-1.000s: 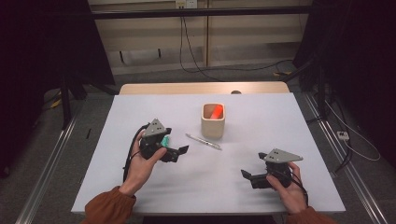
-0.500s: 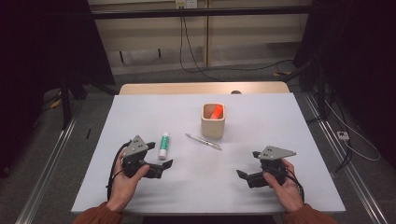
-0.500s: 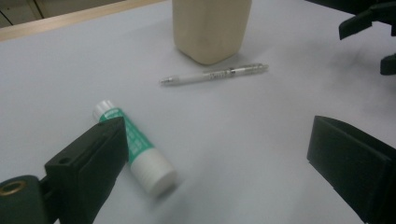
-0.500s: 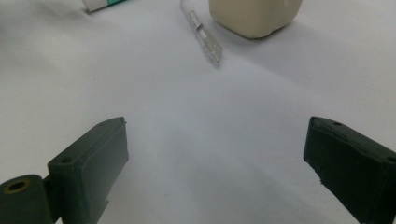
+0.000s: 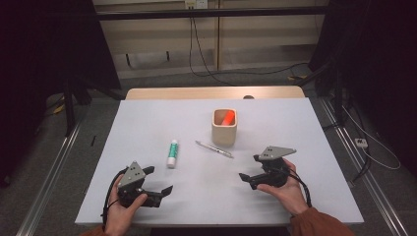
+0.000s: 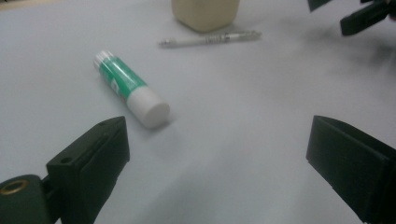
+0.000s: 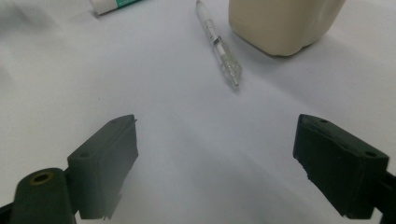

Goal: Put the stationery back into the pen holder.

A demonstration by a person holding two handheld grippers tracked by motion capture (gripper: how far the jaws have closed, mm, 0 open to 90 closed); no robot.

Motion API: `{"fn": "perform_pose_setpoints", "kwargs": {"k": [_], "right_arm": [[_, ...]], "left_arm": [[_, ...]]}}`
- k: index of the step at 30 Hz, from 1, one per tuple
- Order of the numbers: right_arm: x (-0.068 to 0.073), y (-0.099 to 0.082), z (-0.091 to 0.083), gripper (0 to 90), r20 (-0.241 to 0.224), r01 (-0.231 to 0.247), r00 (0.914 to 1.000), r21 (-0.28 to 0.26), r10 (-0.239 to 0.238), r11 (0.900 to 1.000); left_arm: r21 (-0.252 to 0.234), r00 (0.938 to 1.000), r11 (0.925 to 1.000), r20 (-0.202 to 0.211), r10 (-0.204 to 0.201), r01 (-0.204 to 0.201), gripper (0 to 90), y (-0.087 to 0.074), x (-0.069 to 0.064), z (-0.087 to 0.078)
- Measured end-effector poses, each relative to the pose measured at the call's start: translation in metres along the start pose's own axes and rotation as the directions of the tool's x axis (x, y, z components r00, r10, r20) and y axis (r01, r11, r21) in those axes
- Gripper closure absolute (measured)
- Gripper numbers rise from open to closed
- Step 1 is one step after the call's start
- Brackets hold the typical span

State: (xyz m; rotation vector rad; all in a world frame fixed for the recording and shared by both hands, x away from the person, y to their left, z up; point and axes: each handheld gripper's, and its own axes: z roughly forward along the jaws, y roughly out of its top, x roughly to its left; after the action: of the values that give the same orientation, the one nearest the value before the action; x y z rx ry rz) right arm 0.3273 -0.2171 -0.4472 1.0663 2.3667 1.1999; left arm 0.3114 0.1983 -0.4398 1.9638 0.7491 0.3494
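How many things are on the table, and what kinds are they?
Glue stick: 1
Pen: 1
Cup: 1
Orange thing in the cup: 1
Total: 4

I see a beige cup [image 5: 224,129] holding something orange [image 5: 227,118] beyond the right claw, on the white surface [image 5: 295,128].
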Motion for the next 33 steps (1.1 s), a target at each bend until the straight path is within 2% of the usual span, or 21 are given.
{"fn": "perform_pose_setpoints", "kwargs": {"k": [4, 7, 12, 18, 20, 23, 25, 27, 28, 33], "right_arm": [[-0.003, 0.007, 0.009, 19.0, 0.002, 0.001, 1.0000, -0.003, -0.001, 1.0000], [-0.004, 0.012, 0.013, 25.1, 0.019, 0.023, 0.9996, -0.017, -0.022, 0.9996], [-0.008, 0.021, 0.019, 30.3, 0.022, 0.006, 0.9997, -0.023, -0.006, 0.9997], [-0.014, 0.032, 0.026, 44.8, -0.004, 0.000, 1.0000, -0.021, -0.001, 0.9998], [-0.016, 0.036, 0.028, 46.7, -0.011, -0.006, 0.9999, -0.024, 0.006, 0.9997], [-0.016, 0.042, 0.033, 52.0, -0.007, 0.008, 0.9999, -0.013, -0.008, 0.9999], [-0.016, 0.044, 0.038, 56.6, 0.005, 0.011, 0.9999, 0.003, -0.011, 0.9999], [-0.017, 0.047, 0.042, 58.6, 0.045, 0.020, 0.9988, 0.015, -0.020, 0.9997], [-0.018, 0.048, 0.044, 61.6, 0.056, 0.015, 0.9983, 0.027, -0.016, 0.9995], [-0.022, 0.049, 0.053, 80.4, 0.050, 0.001, 0.9987, 0.033, -0.002, 0.9995]], "left_arm": [[-0.002, 0.9999, 1.0000, -0.009, -0.007, 0.007, 5.9, -0.001, 0.001, 0.000], [0.008, 0.9998, 0.9998, -0.009, -0.016, 0.017, 5.9, -0.002, 0.003, 0.001], [0.014, 0.9998, 0.9997, -0.007, -0.018, 0.018, 5.9, -0.002, 0.003, 0.002], [0.005, 0.9998, 0.9998, -0.012, -0.018, 0.018, 6.6, -0.002, 0.003, 0.000], [0.005, 0.9998, 0.9999, -0.016, -0.015, 0.015, 6.6, -0.002, 0.004, 0.000], [0.010, 0.9998, 0.9998, -0.013, -0.016, 0.016, 6.6, -0.002, 0.004, 0.000], [0.010, 0.9998, 0.9998, -0.013, -0.017, 0.017, 6.6, -0.002, 0.004, 0.000], [0.002, 0.9997, 0.9998, -0.012, -0.020, 0.020, 6.6, -0.002, 0.003, 0.000], [-0.003, 0.9998, 0.9998, -0.011, -0.019, 0.019, 6.6, -0.002, 0.003, 0.000], [-0.002, 0.9999, 0.9999, -0.009, -0.014, 0.014, 6.7, -0.002, 0.003, -0.001]]}}
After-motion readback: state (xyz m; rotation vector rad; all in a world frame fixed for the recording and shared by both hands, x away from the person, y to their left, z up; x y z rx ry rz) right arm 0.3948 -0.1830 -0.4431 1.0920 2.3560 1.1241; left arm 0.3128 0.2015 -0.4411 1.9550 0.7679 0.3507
